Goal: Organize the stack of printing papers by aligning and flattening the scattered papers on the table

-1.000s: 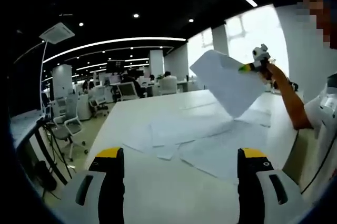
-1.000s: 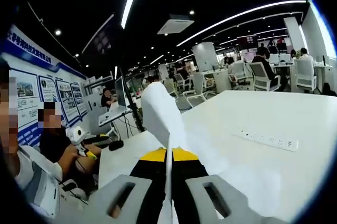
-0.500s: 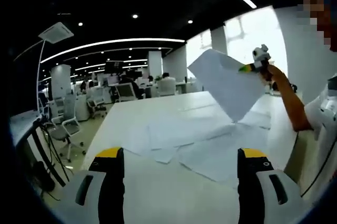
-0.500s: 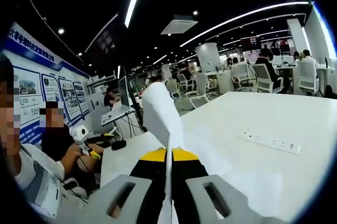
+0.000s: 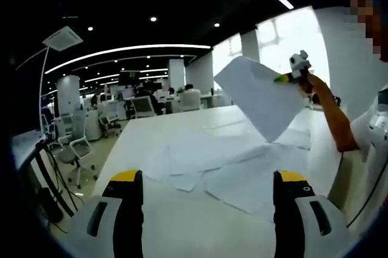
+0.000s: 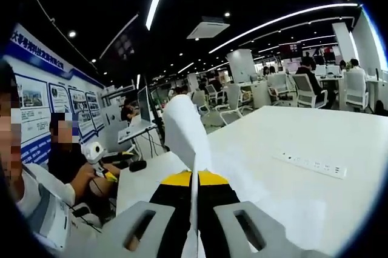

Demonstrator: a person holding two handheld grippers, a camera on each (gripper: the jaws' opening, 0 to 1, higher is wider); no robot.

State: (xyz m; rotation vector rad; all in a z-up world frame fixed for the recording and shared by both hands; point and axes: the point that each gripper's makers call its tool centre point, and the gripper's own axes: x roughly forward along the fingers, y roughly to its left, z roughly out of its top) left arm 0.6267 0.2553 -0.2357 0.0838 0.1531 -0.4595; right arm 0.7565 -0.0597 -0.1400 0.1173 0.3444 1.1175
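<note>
White table [image 5: 182,131], sheet [image 6: 185,128] between right tongs [image 6: 194,179]

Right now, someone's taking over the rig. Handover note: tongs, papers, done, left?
Right tongs: shut on one lifted sheet, held up in the air above the table.
Left tongs: open, holding nothing, hovering over the near end of the table.
Papers: the scattered sheets lie loose and overlapping across the middle of the table, edges not lined up.
Done: one sheet picked up; no aligned stack visible yet.
Left: set the lifted sheet down, gather the rest onto it, square the edges and press the stack flat.
</note>
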